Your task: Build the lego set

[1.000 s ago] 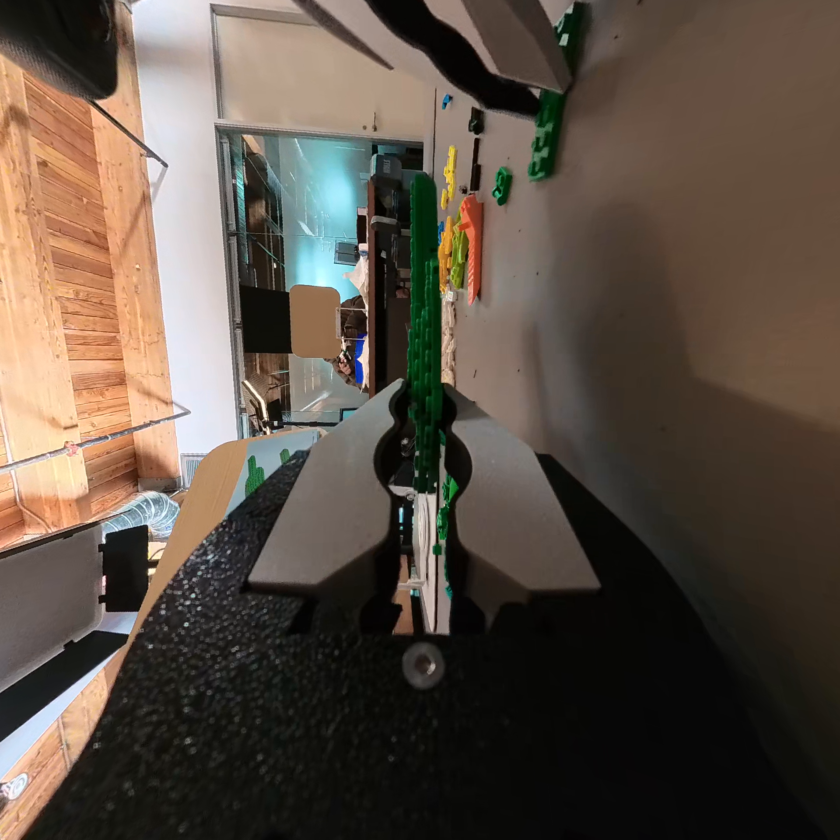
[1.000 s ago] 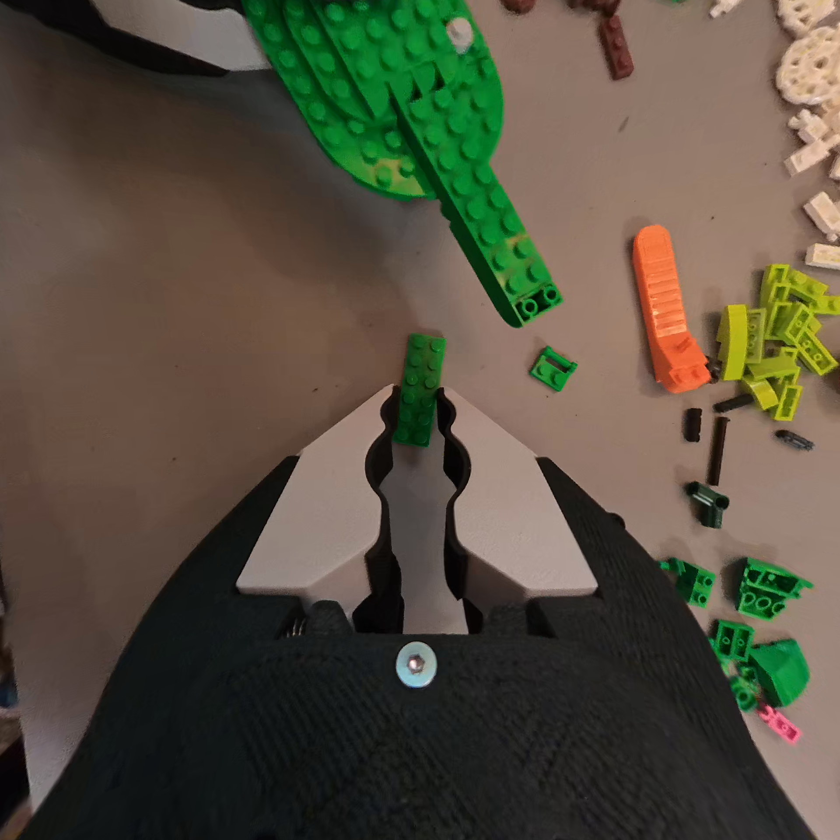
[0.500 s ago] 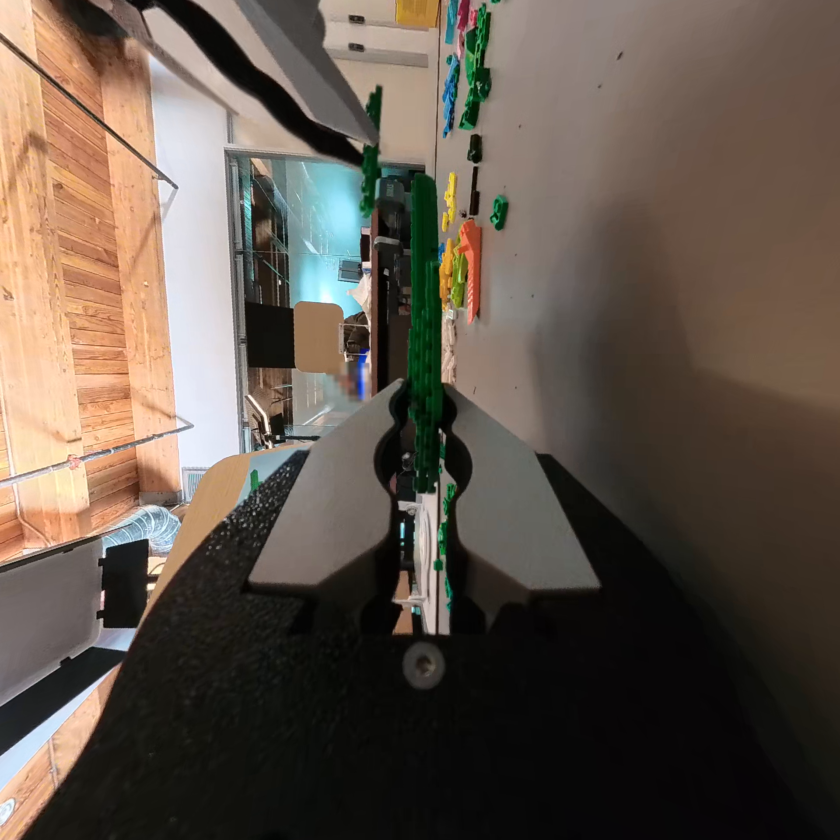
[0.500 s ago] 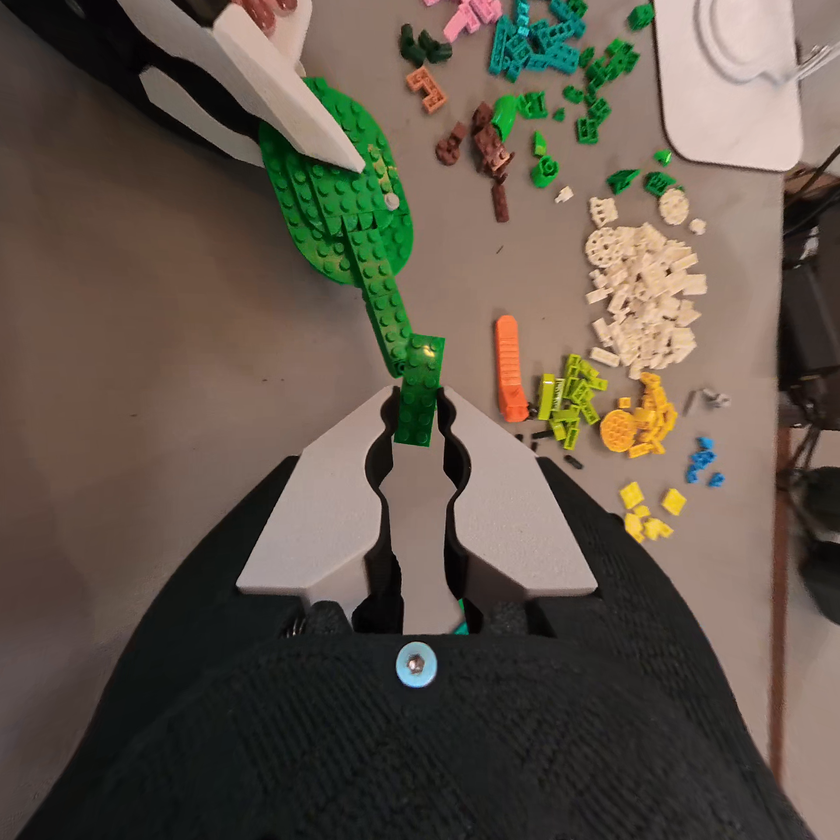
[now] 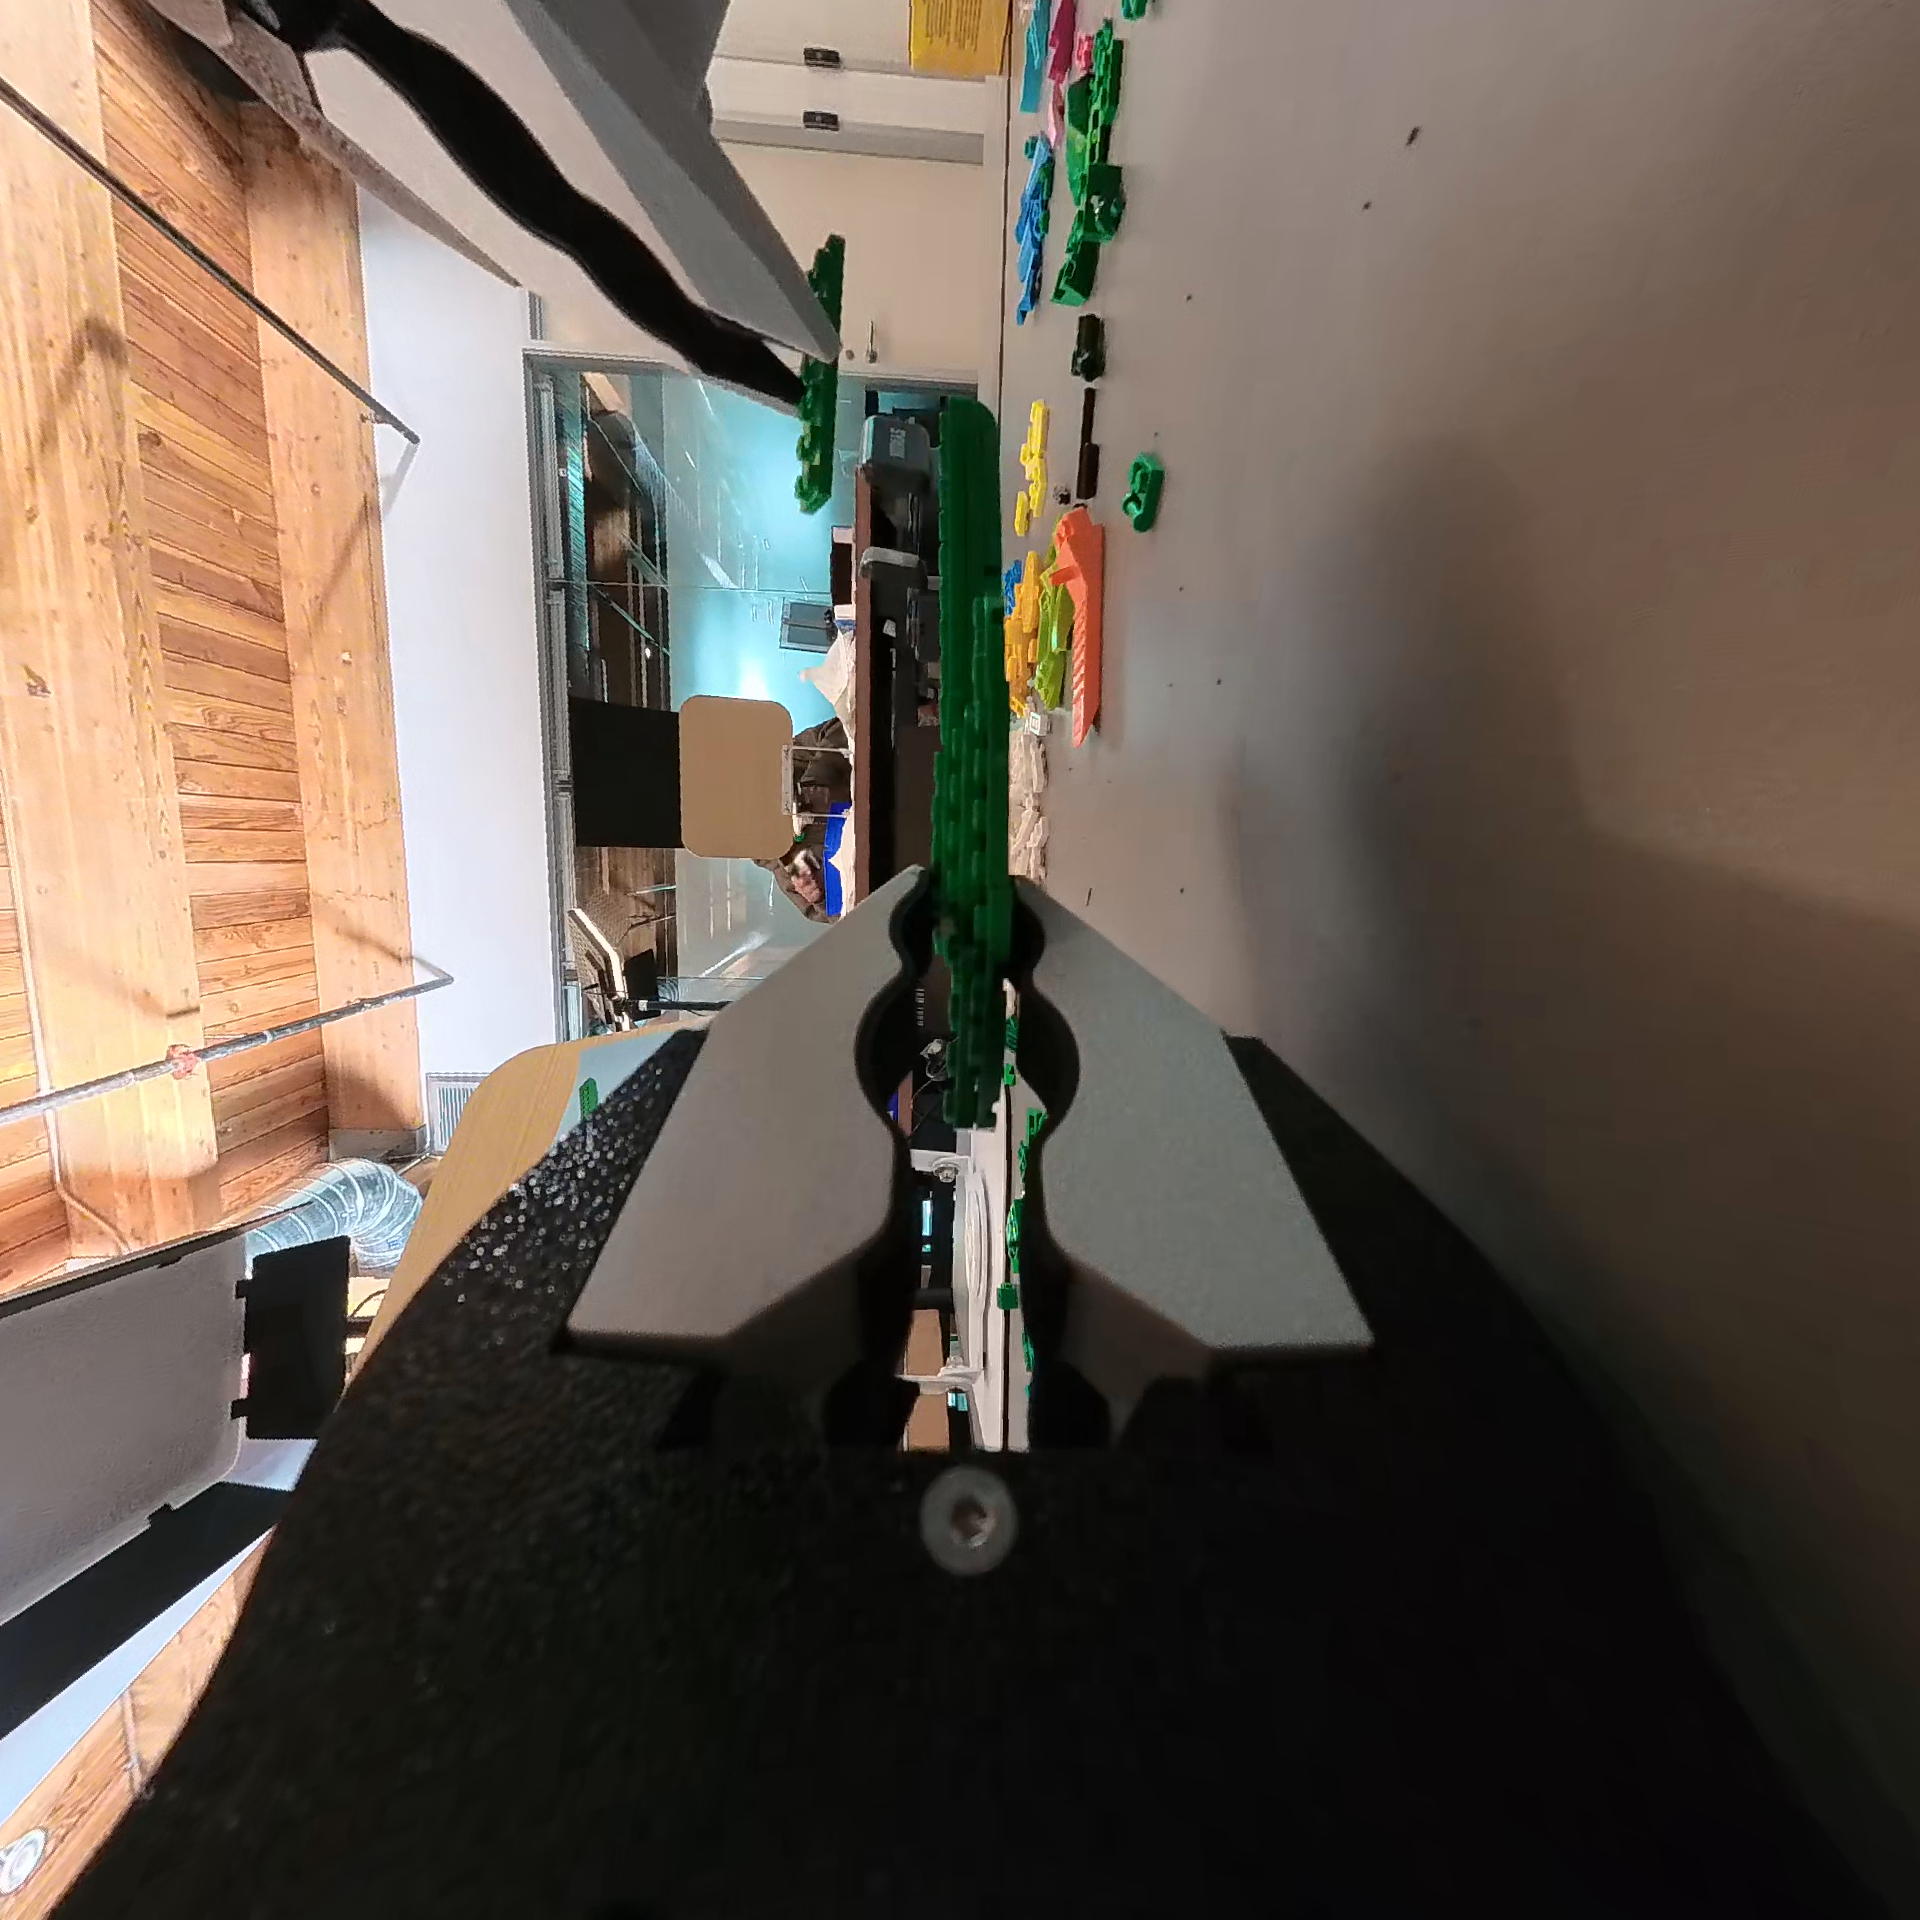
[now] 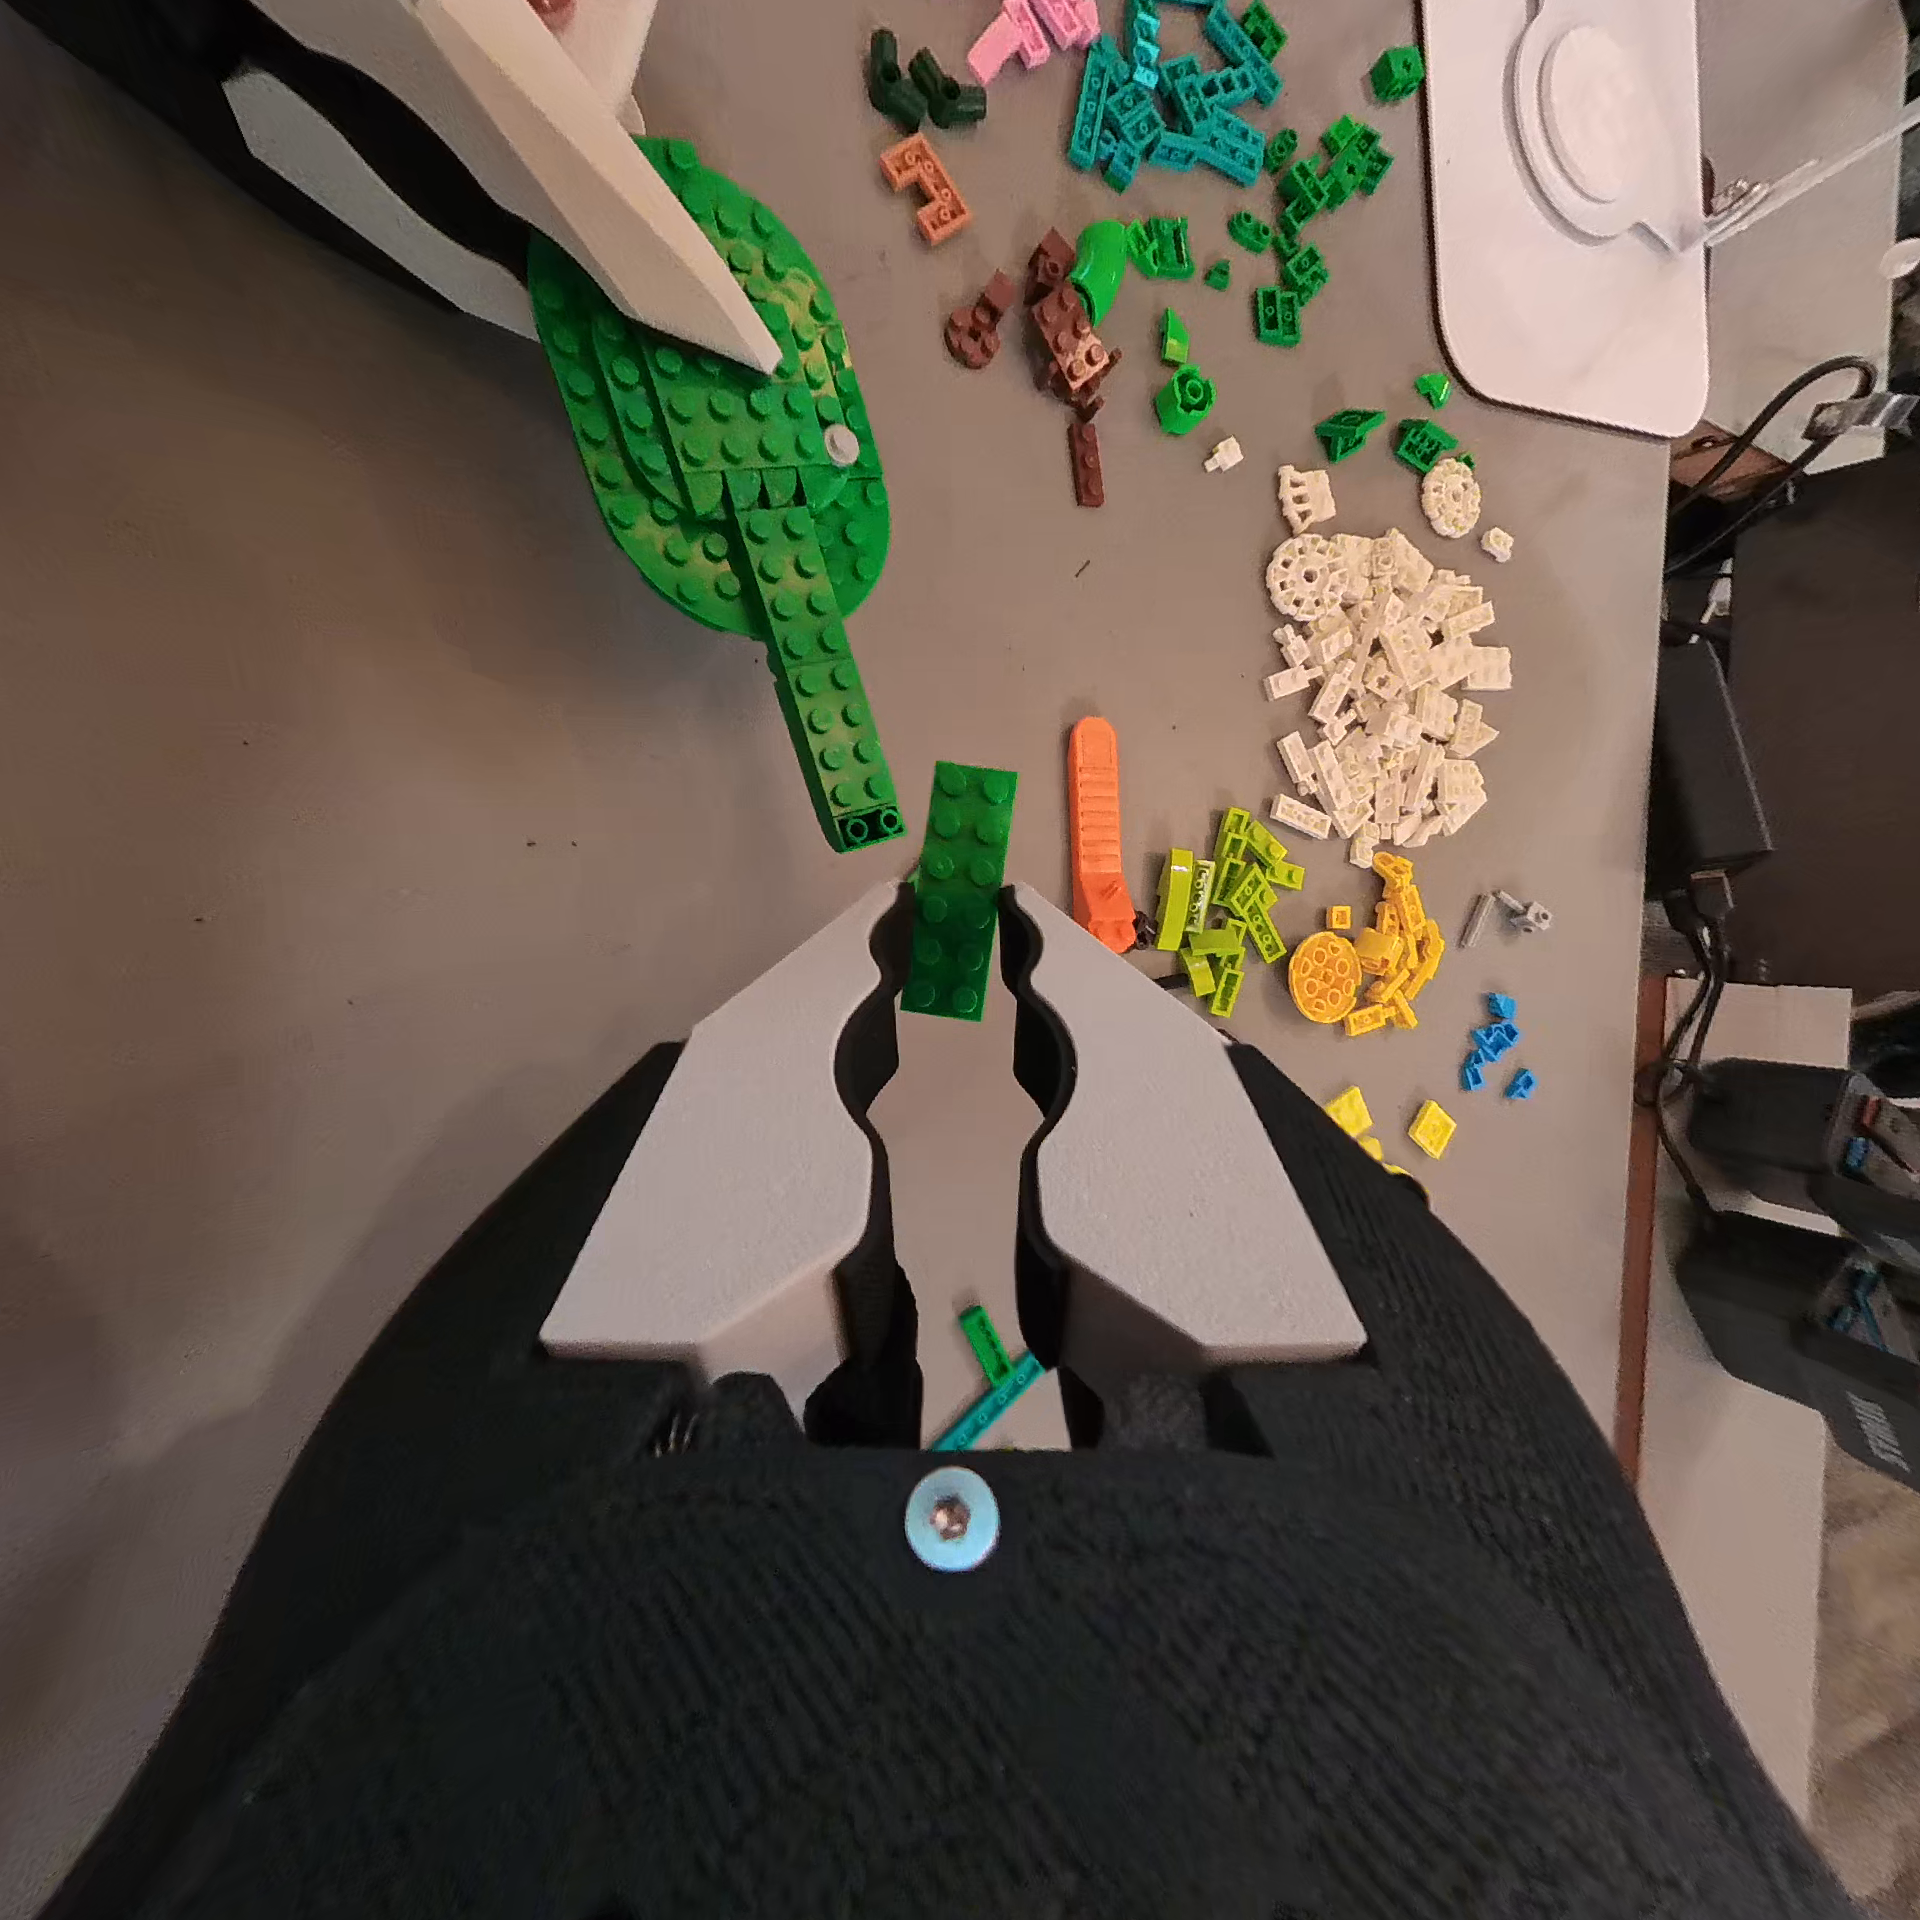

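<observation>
1. Green plate (image 6: 961,883), two studs wide and long, is clamped across its width by the right gripper (image 6: 951,904); both fingertips press its long edges.
2. Plate's long axis runs along the fingers. About half sticks out past the tips, the rest sits back between them. Held in the air above the grey table (image 6: 312,831).
3. Green leaf-shaped assembly (image 6: 707,436) is pinched near its broad end by the left gripper (image 5: 971,914); both pads sit against its faces. From the left wrist view it shows edge-on, running straight ahead from the tips.
4. Key relation: the assembly's narrow stem (image 6: 831,727) points down toward the right gripper. Its open end lies just beside the plate's far end, to the plate's left, apart with a thin gap showing.
5. Axes are not parallel: stem leans one way, plate tilts slightly the other, so they form a shallow V closing near the stem's end.
6. Right gripper is the nearer one to the stem end; left gripper holds well up at the broad end.
7. Nearby on the table: orange brick separator (image 6: 1096,831) just right of the plate, then lime pieces (image 6: 1226,904), yellow pieces (image 6: 1371,956), white pile (image 6: 1382,686). Teal bricks (image 6: 1164,94) and brown bits (image 6: 1049,332) further up.
</observation>
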Action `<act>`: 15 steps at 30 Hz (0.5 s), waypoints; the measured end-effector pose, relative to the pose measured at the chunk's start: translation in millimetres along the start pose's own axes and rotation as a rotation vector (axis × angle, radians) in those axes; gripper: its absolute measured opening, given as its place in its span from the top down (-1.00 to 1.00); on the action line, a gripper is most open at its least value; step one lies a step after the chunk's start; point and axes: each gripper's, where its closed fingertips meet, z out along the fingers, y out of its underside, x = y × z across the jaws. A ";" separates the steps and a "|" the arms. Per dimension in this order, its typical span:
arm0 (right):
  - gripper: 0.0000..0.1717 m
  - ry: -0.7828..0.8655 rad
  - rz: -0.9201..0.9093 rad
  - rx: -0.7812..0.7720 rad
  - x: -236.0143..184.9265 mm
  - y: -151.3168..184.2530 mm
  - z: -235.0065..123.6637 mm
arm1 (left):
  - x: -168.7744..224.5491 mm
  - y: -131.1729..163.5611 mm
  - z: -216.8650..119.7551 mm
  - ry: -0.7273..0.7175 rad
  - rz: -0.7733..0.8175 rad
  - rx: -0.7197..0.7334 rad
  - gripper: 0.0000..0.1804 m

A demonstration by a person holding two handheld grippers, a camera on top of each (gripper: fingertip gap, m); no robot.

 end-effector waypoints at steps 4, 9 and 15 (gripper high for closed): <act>0.83 0.084 -0.086 -0.070 17.8 13.1 -0.2 | -0.6 -1.5 -0.5 -0.004 0.001 0.009 0.90; 0.83 -0.127 -0.045 0.061 -0.4 -0.9 -1.7 | 0.0 -6.4 -2.2 0.003 0.004 0.039 0.90; 0.83 -0.304 -0.099 0.141 -25.5 -17.9 -1.8 | -2.8 -9.3 -3.9 -0.014 0.007 0.055 0.90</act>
